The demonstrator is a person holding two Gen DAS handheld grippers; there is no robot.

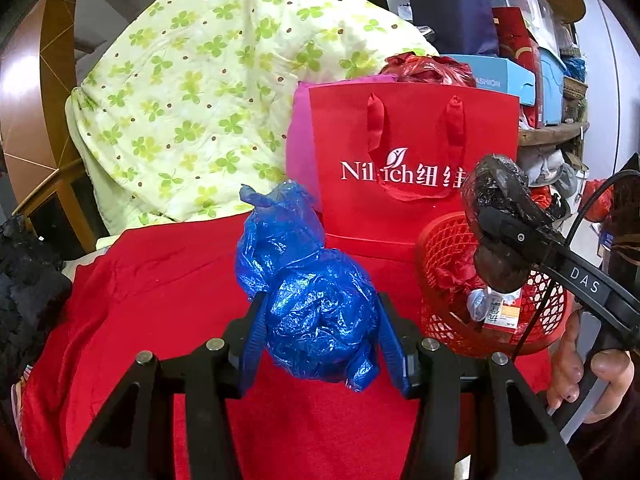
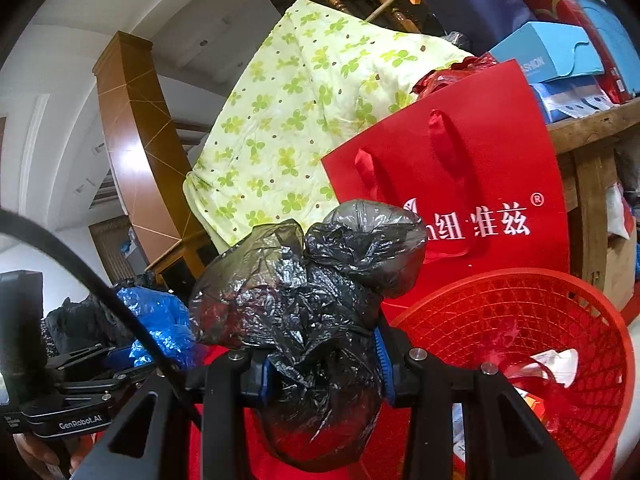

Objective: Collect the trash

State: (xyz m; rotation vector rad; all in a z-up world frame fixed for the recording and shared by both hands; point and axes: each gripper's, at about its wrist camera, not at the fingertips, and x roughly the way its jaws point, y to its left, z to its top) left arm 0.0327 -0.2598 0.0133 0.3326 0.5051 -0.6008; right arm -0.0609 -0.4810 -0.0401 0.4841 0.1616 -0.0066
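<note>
My left gripper [image 1: 320, 336] is shut on a crumpled blue plastic bag [image 1: 312, 300], held above a red cloth [image 1: 160, 312]. In the right wrist view my right gripper [image 2: 324, 368] is shut on a crumpled black plastic bag [image 2: 308, 304], which bulges above and below the fingers. A red mesh basket [image 2: 560, 320] sits just right of that bag, with paper scraps and a small carton inside. In the left wrist view the basket [image 1: 444, 240] stands at the right, and the right gripper with the black bag [image 1: 496, 200] hangs over its near rim.
A red paper gift bag [image 1: 408, 136] with white lettering stands behind the basket. A green-patterned quilt [image 1: 200, 80] lies over a wooden chair at the back left. Boxes and bags pile up on a wooden shelf [image 2: 592, 128] at the right. A person's hand [image 1: 576, 368] grips the right tool.
</note>
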